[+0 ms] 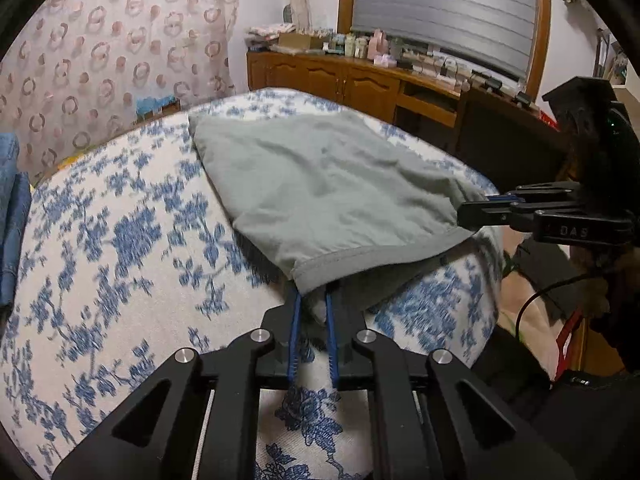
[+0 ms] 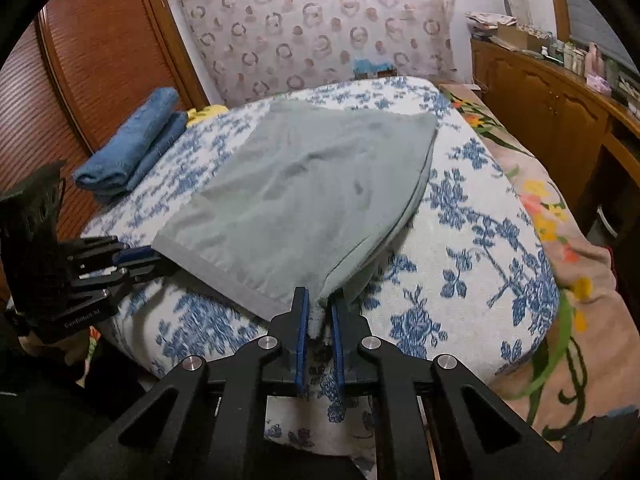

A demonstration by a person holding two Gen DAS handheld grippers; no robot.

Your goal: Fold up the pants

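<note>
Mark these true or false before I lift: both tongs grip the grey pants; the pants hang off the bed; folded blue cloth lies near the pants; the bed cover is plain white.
1. Both tongs grip the grey pants. True: the left tongs and the right tongs each pinch a corner of the near edge.
2. The pants hang off the bed. False: they lie flat on the bed cover.
3. Folded blue cloth lies near the pants. True.
4. The bed cover is plain white. False: it is white with blue flowers.
</note>
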